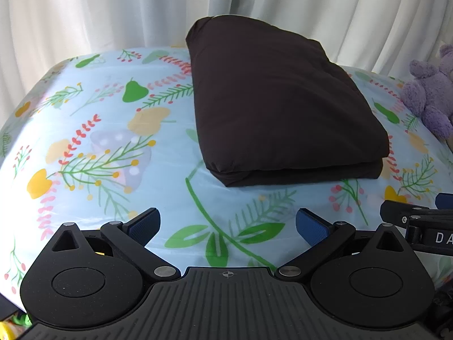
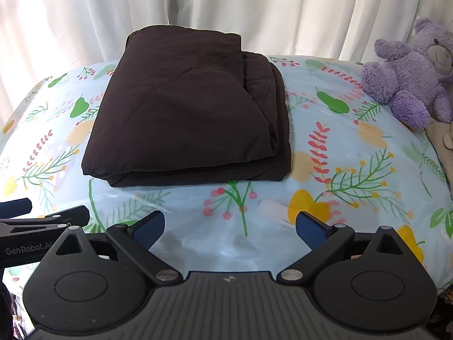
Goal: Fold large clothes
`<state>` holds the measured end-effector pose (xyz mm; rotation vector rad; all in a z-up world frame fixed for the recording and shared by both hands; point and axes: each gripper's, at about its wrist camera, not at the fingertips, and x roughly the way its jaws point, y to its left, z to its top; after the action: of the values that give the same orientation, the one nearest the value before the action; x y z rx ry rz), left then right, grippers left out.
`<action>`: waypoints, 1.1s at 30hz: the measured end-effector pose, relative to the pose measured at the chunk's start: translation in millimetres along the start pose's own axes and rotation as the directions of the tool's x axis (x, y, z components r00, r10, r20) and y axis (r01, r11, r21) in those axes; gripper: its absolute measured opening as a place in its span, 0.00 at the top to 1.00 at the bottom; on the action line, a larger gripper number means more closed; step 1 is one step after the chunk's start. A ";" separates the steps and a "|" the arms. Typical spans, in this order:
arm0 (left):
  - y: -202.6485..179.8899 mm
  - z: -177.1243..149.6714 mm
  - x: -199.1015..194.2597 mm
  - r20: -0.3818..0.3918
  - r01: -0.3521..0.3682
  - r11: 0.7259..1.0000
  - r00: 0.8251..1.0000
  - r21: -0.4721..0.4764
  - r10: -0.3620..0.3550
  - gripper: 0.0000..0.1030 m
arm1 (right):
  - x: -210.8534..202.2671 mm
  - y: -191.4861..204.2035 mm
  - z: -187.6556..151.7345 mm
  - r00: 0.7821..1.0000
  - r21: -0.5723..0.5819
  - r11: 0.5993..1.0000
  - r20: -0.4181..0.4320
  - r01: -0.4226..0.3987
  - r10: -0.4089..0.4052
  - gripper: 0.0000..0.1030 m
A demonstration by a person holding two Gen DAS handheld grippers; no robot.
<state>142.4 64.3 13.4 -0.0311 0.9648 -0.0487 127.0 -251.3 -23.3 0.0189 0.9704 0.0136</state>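
Dark brown fabric garment point(image 2: 187, 113) lies folded in a thick rectangle mid-bed on the floral light-blue sheet point(image 2: 325, 187); L hand-held gripper point(image 1: 228, 225) & R hand-held gripper point(image 2: 230, 225) both spread wide, empty, just short of it; folding looks done, next prob. only tidy/withdraw.

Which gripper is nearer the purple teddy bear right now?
Right. The right gripper hangs open with the purple teddy bear up to its right. The left gripper, also open, sits further left, so the bear only shows at its view's right edge.
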 end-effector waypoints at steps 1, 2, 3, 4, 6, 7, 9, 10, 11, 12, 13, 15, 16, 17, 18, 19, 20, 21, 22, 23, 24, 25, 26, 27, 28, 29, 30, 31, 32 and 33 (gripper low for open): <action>-0.3 0.1 0.0 0.000 -0.001 1.000 1.000 0.000 0.001 0.00 | 0.1 -0.1 0.3 1.000 -0.001 1.000 0.001 0.000 0.000 0.04; -0.5 0.1 0.0 -0.002 -0.001 1.000 1.000 -0.001 0.001 0.00 | 0.2 -0.2 0.3 1.000 -0.002 1.000 0.001 -0.001 0.001 0.04; -0.7 0.0 -0.1 -0.002 -0.002 1.000 1.000 -0.001 0.002 0.00 | 0.3 -0.4 0.4 1.000 -0.003 1.000 0.000 0.000 0.000 0.04; -0.2 -0.1 0.5 -0.004 -0.002 1.000 1.000 -0.001 0.002 0.00 | 0.4 -0.4 0.7 1.000 -0.004 1.000 0.000 0.000 0.000 0.04; 0.3 0.0 0.9 -0.007 0.001 1.000 1.000 -0.002 -0.001 0.00 | 0.6 -0.1 0.7 1.000 -0.004 1.000 0.000 0.000 0.000 0.04; 0.4 0.1 1.1 -0.007 0.000 1.000 1.000 -0.001 0.000 0.00 | 0.8 0.0 0.7 1.000 -0.005 1.000 -0.001 0.001 -0.001 0.04; 0.3 -0.1 1.3 -0.008 0.000 1.000 1.000 -0.002 0.000 0.00 | 1.0 0.1 0.9 1.000 -0.005 1.000 -0.002 0.002 -0.002 0.04; 0.5 -0.1 1.6 -0.009 0.001 1.000 1.000 -0.002 -0.001 0.00 | 1.2 0.3 1.0 1.000 -0.006 1.000 -0.003 0.002 -0.002 0.04; 0.6 -0.2 1.8 -0.011 0.001 1.000 1.000 -0.003 -0.001 0.00 | 1.2 0.1 1.0 1.000 -0.005 1.000 -0.003 0.002 -0.002 0.04; 0.7 -0.1 2.4 -0.012 0.000 1.000 1.000 -0.004 0.000 0.00 | 1.1 0.4 0.9 1.000 -0.004 1.000 -0.002 0.003 -0.003 0.04; 0.7 -0.3 2.4 -0.013 0.001 1.000 1.000 -0.005 -0.001 0.00 | 1.2 0.2 1.0 1.000 -0.006 1.000 -0.003 0.001 -0.001 0.04; 0.2 -0.3 2.6 -0.015 0.002 1.000 1.000 -0.006 -0.002 0.00 | 1.0 0.5 0.9 1.000 -0.005 1.000 -0.002 0.003 -0.003 0.04; 0.1 -0.4 2.4 -0.014 0.002 1.000 1.000 -0.006 -0.002 0.00 | 1.1 0.3 0.9 1.000 -0.005 1.000 -0.002 0.003 -0.003 0.04; -0.2 -0.4 2.2 -0.014 0.003 1.000 1.000 -0.005 -0.003 0.00 | 1.3 0.1 1.0 1.000 -0.006 1.000 -0.003 0.002 -0.002 0.04; -0.4 -0.5 2.2 -0.015 0.002 1.000 1.000 -0.006 -0.002 0.00 | 1.0 0.3 0.9 1.000 -0.006 1.000 -0.003 0.002 -0.002 0.04; -0.6 -0.3 2.3 -0.015 0.002 1.000 1.000 -0.004 -0.002 0.00 | 1.1 0.4 0.9 1.000 -0.006 1.000 -0.002 0.003 -0.003 0.04; -1.1 -0.6 2.4 -0.016 0.002 1.000 1.000 -0.003 -0.002 0.00 | 1.0 0.7 0.9 1.000 -0.005 1.000 -0.003 0.004 -0.004 0.04; -1.2 -0.3 3.1 -0.018 0.001 1.000 1.000 -0.002 -0.001 0.00 | 1.1 0.2 1.1 1.000 -0.005 1.000 -0.003 0.004 -0.004 0.04; -1.6 -0.2 3.4 -0.019 0.002 1.000 1.000 -0.001 -0.002 0.00 | 1.2 -0.8 1.0 1.000 -0.005 1.000 -0.002 0.003 -0.003 0.04; -1.9 -0.2 3.5 -0.020 0.003 1.000 1.000 0.000 -0.003 0.00 | 1.3 -1.5 1.1 1.000 -0.005 1.000 -0.002 0.004 -0.004 0.04; -2.1 0.1 3.7 -0.020 0.002 1.000 1.000 0.000 -0.002 0.00 | 1.5 -3.2 1.2 1.000 -0.005 1.000 0.000 0.004 -0.004 0.04; -2.0 0.0 3.8 -0.019 0.003 1.000 1.000 0.002 -0.003 0.00 | 1.4 -4.0 1.4 1.000 -0.004 1.000 0.001 0.003 -0.003 0.04; -2.2 0.0 3.9 -0.018 0.003 1.000 1.000 0.003 -0.003 0.00 | 1.5 -4.8 1.6 1.000 -0.004 1.000 0.002 0.002 -0.002 0.04; -2.8 0.1 4.3 -0.019 0.002 1.000 1.000 0.004 -0.002 0.00 | 1.6 -5.8 1.6 1.000 -0.004 1.000 0.002 0.002 -0.002 0.04; -3.1 0.0 4.4 -0.019 0.002 1.000 1.000 0.005 -0.001 0.00 | 1.8 -6.5 1.8 1.000 -0.004 1.000 0.002 0.001 -0.001 0.04; -3.1 0.1 4.7 -0.019 0.000 1.000 1.000 0.006 0.000 0.00 | 2.0 -6.9 2.0 1.000 -0.005 1.000 0.002 0.000 0.000 0.04; -3.5 0.1 5.2 -0.021 -0.003 1.000 1.000 0.007 0.003 0.00 | 1.9 -6.4 2.2 1.000 -0.004 1.000 0.001 0.001 -0.001 0.04; -3.7 0.1 5.8 -0.022 -0.005 1.000 1.000 0.009 0.005 0.00 | 1.8 -6.3 2.2 1.000 -0.004 1.000 0.002 0.001 -0.001 0.04; -3.8 0.2 6.2 -0.023 -0.005 1.000 1.000 0.010 0.005 0.00 | 1.8 -5.9 2.4 1.000 -0.005 1.000 0.001 0.002 -0.002 0.04; -3.9 0.2 6.6 -0.025 -0.005 1.000 1.000 0.009 0.006 0.00 | 1.7 -5.7 2.4 1.000 -0.004 1.000 0.001 0.002 -0.002 0.04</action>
<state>146.2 60.1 8.3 -0.0194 0.9893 -0.0486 130.0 -257.0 -23.5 0.0138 0.9692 0.0136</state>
